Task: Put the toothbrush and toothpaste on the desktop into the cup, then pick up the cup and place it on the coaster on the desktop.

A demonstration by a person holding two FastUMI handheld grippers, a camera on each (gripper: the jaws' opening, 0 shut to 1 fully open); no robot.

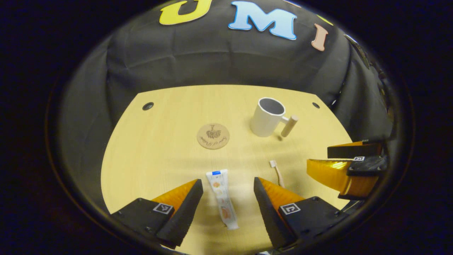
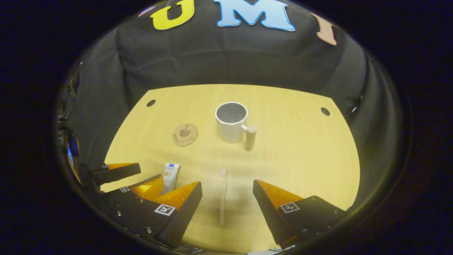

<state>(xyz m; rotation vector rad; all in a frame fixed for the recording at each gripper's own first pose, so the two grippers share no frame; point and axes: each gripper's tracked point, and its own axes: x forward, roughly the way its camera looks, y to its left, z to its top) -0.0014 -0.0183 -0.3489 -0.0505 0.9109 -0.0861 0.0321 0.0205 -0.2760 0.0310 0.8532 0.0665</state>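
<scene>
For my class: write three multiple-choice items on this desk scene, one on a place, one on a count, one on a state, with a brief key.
1. Where does the toothpaste lie?
A. inside the cup
B. on the coaster
C. on the desktop between the left gripper's fingers

2. How many dark round holes show in the desktop?
A. two
B. four
C. none

3. What is the cup's state?
A. tipped over
B. upright and empty
C. holding the toothbrush

Key: 1 C, it rests flat between the left gripper fingers. 2 A, one hole near each far corner. 3 B, the toothbrush lies on the desk; the coaster is bare.
</scene>
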